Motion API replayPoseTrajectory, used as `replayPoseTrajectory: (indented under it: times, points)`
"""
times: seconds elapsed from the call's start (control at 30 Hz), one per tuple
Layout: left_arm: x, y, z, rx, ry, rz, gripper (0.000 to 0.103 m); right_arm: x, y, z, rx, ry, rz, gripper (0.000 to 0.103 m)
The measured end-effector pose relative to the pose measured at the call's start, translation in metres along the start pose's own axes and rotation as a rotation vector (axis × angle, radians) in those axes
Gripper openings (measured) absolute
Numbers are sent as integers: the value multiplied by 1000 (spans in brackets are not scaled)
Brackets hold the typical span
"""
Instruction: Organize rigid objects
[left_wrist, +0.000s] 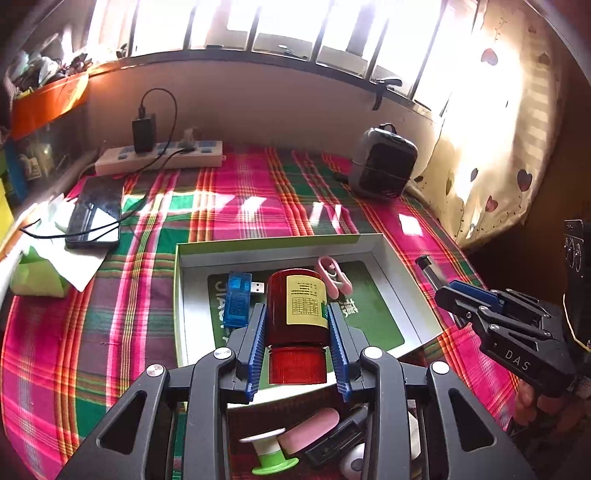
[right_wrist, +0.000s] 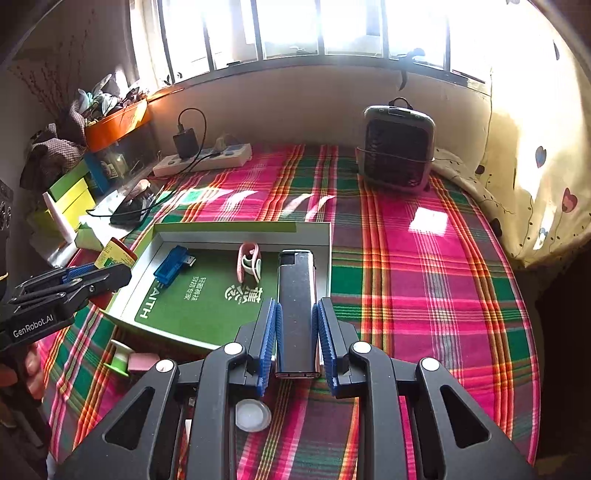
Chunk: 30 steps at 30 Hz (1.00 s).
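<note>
Between the left gripper's (left_wrist: 297, 325) pads, a red bottle (left_wrist: 295, 314), seemingly clamped.

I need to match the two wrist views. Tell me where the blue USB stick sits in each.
Left wrist view: the USB stick lies in the box's left part, just left of the red bottle.
Right wrist view: the USB stick lies in the box's far left corner.
Shared landmark: the pink clip in the same box.

Sun floods through the barred window (right_wrist: 288, 29) onto the plaid-covered table (right_wrist: 424, 258); a heart-print curtain (right_wrist: 535, 166) hangs right.
</note>
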<state>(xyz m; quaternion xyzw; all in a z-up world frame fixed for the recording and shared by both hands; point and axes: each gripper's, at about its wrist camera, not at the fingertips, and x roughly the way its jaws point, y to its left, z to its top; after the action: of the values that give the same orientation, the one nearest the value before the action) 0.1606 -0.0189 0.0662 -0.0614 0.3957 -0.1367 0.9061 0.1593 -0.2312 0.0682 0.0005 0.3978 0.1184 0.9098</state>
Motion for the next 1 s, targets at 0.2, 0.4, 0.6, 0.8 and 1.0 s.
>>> replayPoseTrajectory:
  times: [0.2,0.4,0.6,0.8,1.0]
  points:
    - [26,-4,14,9,29,-11,31,23,4,16,-13,20,3,24]
    - [50,-6,22,9,66,-20,31,48,8,23,-26,53,4,24]
    - [77,-3,29,5,111,-5,31,65,7,27,-19,74,9,24]
    - [92,-5,29,5,140,-12,31,75,9,27,-31,90,13,24]
    - [101,-7,29,18,155,-2,31,81,10,27,-38,100,8,24]
